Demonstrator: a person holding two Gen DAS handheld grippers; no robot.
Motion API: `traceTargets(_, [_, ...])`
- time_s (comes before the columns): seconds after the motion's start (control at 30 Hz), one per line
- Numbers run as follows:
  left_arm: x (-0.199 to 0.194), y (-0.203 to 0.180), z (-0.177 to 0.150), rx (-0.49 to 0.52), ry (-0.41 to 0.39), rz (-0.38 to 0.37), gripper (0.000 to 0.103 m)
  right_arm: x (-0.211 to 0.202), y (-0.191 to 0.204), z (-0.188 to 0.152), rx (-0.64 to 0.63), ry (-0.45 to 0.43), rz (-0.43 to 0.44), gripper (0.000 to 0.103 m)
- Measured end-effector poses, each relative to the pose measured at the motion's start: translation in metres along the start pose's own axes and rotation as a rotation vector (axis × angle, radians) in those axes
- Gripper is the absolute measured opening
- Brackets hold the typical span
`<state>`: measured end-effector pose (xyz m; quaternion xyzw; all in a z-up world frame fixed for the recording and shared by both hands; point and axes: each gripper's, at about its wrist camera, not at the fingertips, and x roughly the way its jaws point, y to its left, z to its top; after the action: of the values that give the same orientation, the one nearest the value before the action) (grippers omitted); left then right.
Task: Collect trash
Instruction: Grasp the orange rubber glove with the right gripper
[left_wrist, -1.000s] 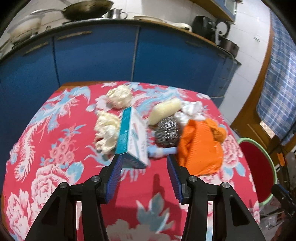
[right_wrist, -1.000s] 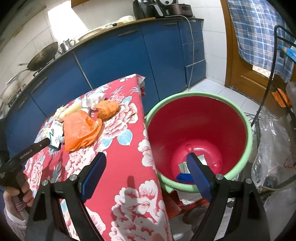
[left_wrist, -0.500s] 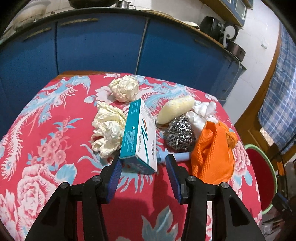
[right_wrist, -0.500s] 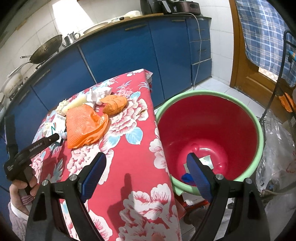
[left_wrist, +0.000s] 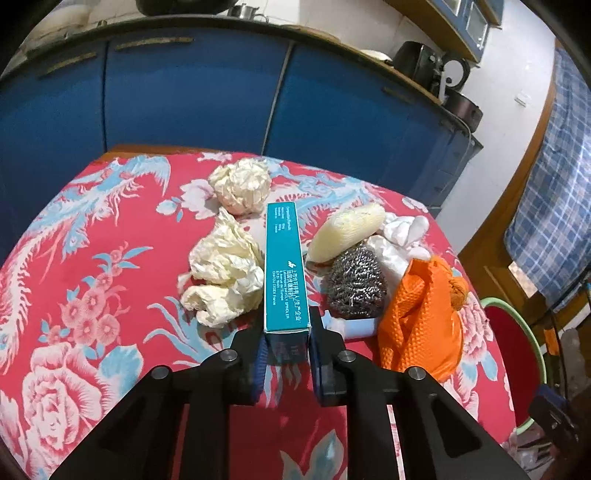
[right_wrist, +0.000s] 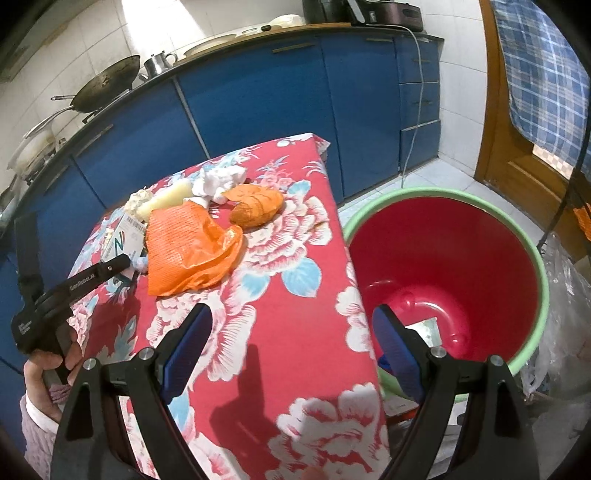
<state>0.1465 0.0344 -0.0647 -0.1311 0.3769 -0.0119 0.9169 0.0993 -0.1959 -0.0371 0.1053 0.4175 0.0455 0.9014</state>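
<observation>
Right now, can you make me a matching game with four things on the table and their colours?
Things:
1. box between the left gripper's fingers
2. scrubber ball
3. crumpled bag
4. crumpled paper

Colours:
A. orange
B. cream
C. teal
D. silver-grey

Pairs: 1-C, 2-D, 3-A, 4-B

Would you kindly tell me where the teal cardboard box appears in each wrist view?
Left wrist: the teal cardboard box stands centre frame, clamped between the left gripper pads.
Right wrist: far left, partly hidden.
Shared landmark: crumpled orange plastic bag beside it.
</observation>
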Motion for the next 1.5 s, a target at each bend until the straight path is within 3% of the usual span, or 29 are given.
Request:
traceTargets(0.57, [-0.049,0.007,0.000,0.028,-0.107,-0.042,0.019,0.054,0.072,0.024,-0.100,0.051,0.106,0.088])
traceTargets(1.1, [-0.056,0.015,-0.003,0.029,-0.115,-0.067,0.019,0.099,0.104,0.025,-0.199,0.112,0.077,0.071])
traceTargets(1.17, [-0.056,0.015,-0.003,0.030,-0.116,-0.071,0.019,0.100,0.106,0.026,-0.214,0.108,0.057,0.065])
traceTargets(1.4, [-0.058,0.009,-0.004,0.041,-0.114,-0.082,0.019,0.099,0.102,0.026,-0.217,0.114,0.040,0.021])
traceTargets(1.5, [-0.060,0.007,-0.005,0.045,-0.114,-0.087,0.019,0.094,0.099,0.026,-0.210,0.100,0.052,0.011])
